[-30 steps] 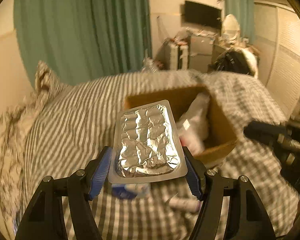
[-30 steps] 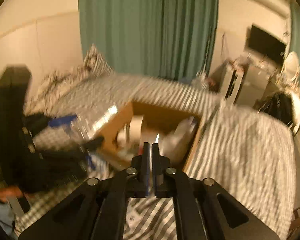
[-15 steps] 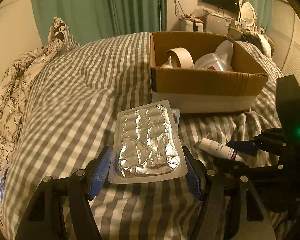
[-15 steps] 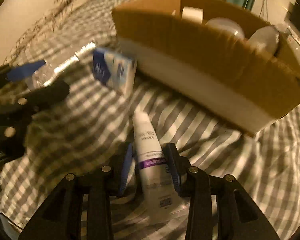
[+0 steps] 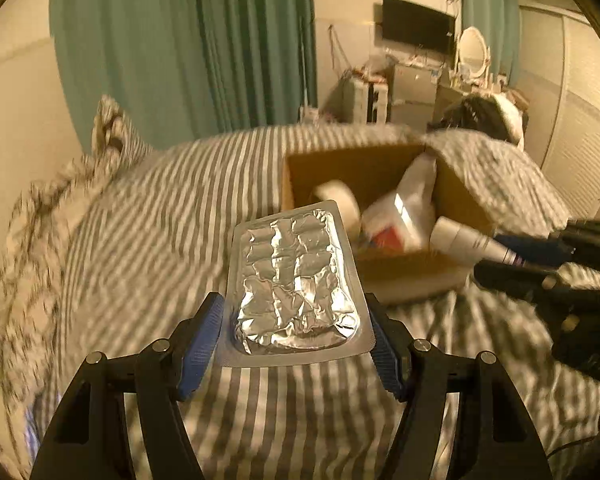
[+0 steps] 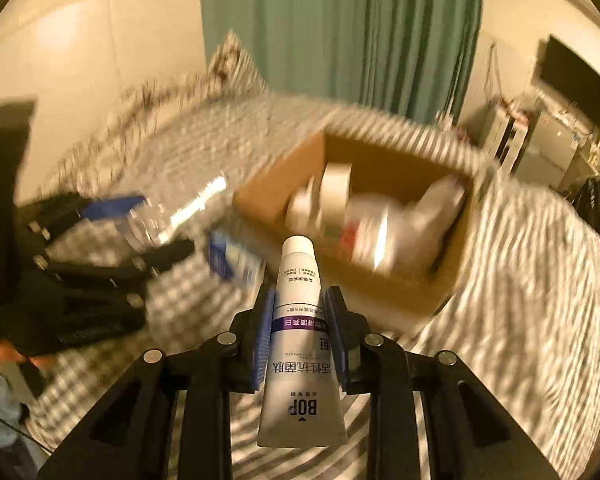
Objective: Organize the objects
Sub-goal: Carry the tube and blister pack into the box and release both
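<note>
Right gripper (image 6: 298, 322): jaws closed on a white tube (image 6: 300, 344), gripped across its middle. The tube's long axis runs along the jaws, cap end forward, crimped end back toward the handle. It hangs clear of the bed (image 6: 520, 280).

Left gripper (image 5: 296, 344): jaws closed on the near end of a foil blister pack (image 5: 294, 284), held flat, foil side up, long axis pointing forward and slightly right.

Box (image 6: 380, 240): open cardboard, sitting on the bed, already holding a tape roll (image 6: 336, 188) and white bottles; details blurred. A blue carton (image 6: 232, 258) lies on the bed just beside the box's near left corner.

Governing relation: the box lies ahead of both grippers. In the right wrist view the tube's cap points at the box's near wall, with the opening just beyond and slightly right. In the left wrist view the tube (image 5: 472, 242) shows over the box's near right corner, while the pack's far edge overlaps the near left wall. Judgement: the right gripper is nearer to release; a short forward carry would put the tube over the opening. Risk: a release short of the wall drops the tube onto the bed.
</note>
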`<move>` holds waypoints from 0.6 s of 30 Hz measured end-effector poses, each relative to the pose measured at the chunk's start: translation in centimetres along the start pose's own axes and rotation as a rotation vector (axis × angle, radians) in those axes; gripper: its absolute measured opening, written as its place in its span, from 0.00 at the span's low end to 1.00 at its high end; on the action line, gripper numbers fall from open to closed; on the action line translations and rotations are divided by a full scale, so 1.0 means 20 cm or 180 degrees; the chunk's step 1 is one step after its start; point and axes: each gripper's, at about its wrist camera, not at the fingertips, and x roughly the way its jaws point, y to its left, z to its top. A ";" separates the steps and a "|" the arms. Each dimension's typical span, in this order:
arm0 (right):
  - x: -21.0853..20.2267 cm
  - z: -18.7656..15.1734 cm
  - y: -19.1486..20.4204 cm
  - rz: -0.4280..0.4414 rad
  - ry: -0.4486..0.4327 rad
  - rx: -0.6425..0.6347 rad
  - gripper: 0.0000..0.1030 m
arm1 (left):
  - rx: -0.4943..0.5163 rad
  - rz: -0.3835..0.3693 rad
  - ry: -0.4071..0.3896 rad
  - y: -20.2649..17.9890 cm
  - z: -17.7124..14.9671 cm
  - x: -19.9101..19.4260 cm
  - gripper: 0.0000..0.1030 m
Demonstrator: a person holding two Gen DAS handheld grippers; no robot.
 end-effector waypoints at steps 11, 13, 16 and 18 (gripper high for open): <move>0.00 0.39 -0.25 -0.0427 -0.0334 0.0284 0.25 | 0.0180 -0.0052 -0.0208 -0.14 0.43 0.22 0.68; 0.06 0.41 -0.28 -0.0444 -0.0317 0.0346 0.25 | 0.0203 -0.0053 -0.0208 -0.16 0.46 0.29 0.68; 0.14 0.43 -0.34 -0.0461 -0.0278 0.0453 0.25 | 0.0227 -0.0058 -0.0174 -0.18 0.50 0.38 0.68; 0.21 0.43 -0.38 -0.0482 -0.0244 0.0539 0.25 | 0.0246 -0.0072 -0.0163 -0.20 0.50 0.43 0.69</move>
